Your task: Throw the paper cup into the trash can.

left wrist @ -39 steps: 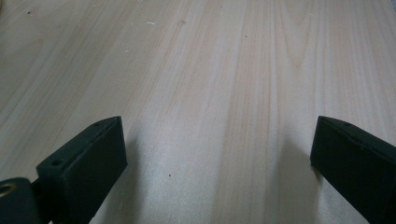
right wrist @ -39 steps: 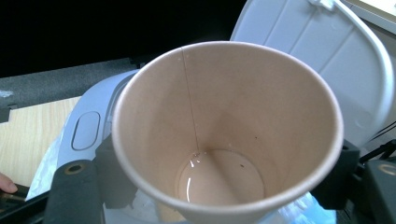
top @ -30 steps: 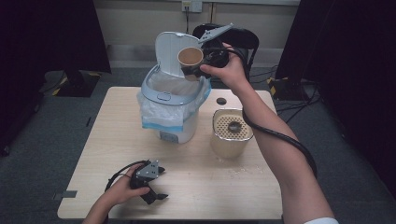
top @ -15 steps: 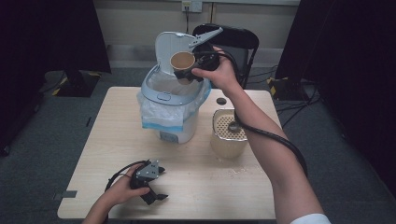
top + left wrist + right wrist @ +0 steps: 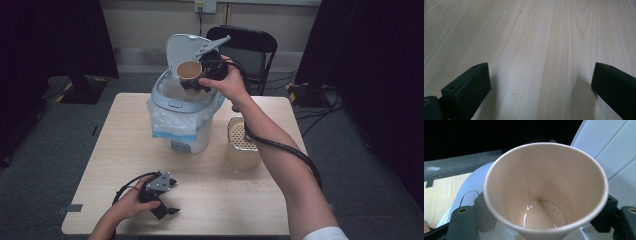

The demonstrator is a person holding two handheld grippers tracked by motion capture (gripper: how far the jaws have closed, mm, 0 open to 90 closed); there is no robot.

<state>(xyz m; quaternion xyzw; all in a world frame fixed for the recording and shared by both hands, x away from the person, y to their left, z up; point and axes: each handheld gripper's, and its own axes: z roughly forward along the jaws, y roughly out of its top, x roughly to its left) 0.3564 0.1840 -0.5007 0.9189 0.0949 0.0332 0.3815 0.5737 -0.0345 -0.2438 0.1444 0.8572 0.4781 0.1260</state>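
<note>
Over the far side of the table, high view: right gripper carries a paper cup tipped on its side, mouth facing the camera, above the open mouth of a white lidded bin. The bin's lid stands up behind the cup; a plastic liner is folded over its rim. Likely reason for the height and tilt: the cup is to go into the bin, lid already up to receive it. Beside the bin, under the person's forearm, sits a pale canister with a perforated top, apart from the bin. Near edge: left gripper lies low on the table, hand on it, parked out of the way. Its jaws have just been opening; nothing is between them.

Left gripper view: two black jaws stand wide apart over bare pale wood grain. Released, idle.

Right gripper view: paper cup seen straight down its mouth, side seam visible, a small pool of clear liquid at the bottom. Black jaws press the cup wall on either side, so it is grasped by its body. White bin lid rises at right; bin rim and a strip of table lie below left.
</note>
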